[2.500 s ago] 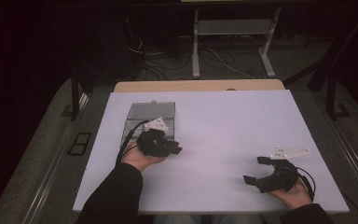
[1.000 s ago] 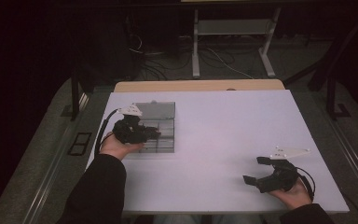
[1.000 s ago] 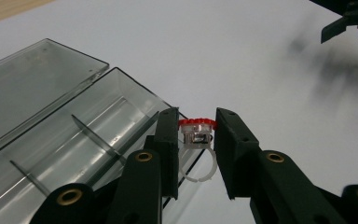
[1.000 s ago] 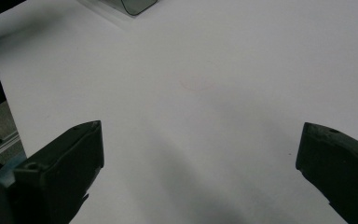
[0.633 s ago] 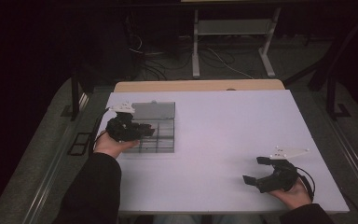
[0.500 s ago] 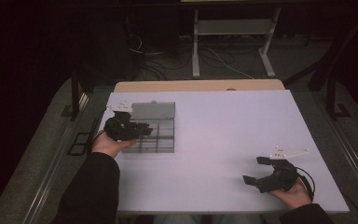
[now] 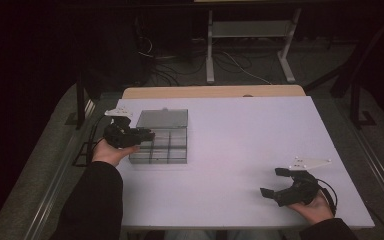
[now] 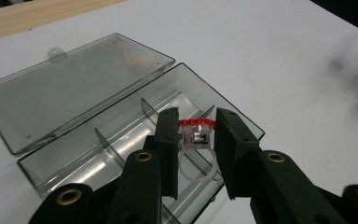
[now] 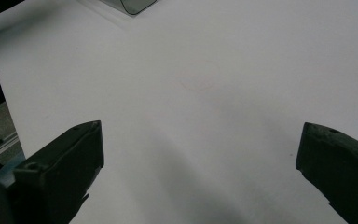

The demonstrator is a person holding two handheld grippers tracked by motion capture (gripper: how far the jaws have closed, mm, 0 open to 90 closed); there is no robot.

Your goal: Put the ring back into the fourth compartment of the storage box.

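In the high view, a white rectangular table top (image 7: 230, 150) is seen with a strip of pale wood (image 7: 212, 92) along its far edge. On the left part of the table a smoky grey transparent plastic compartment box (image 7: 167, 147) lies open, its flat hinged lid (image 7: 162, 119) folded back on the far side. The left gripper (image 7: 142, 134) is held at the box's left side, its jaws reaching in over the near compartments; a white plate is carried on top of it. The right gripper (image 7: 275, 182) is rested well apart from the box, near the table's front right corner, with nothing lying between the two.

In the left gripper view, a small clear plastic ring with a red scalloped top (image 8: 196, 135) is seen clamped between the two black jaws, which are pressed against its sides. The ring is held upright above the box's end compartment, its clear band hanging below the jaw tips. The compartments, separated by thin dividers (image 8: 105, 140), are seen to hold nothing where they are not hidden by the jaws. The lid lies flat on the table beyond.

In the right gripper view, the two black jaws are spread wide apart over bare white table, nothing being held between them. One corner of the grey box (image 9: 133, 5) is caught at the top edge.
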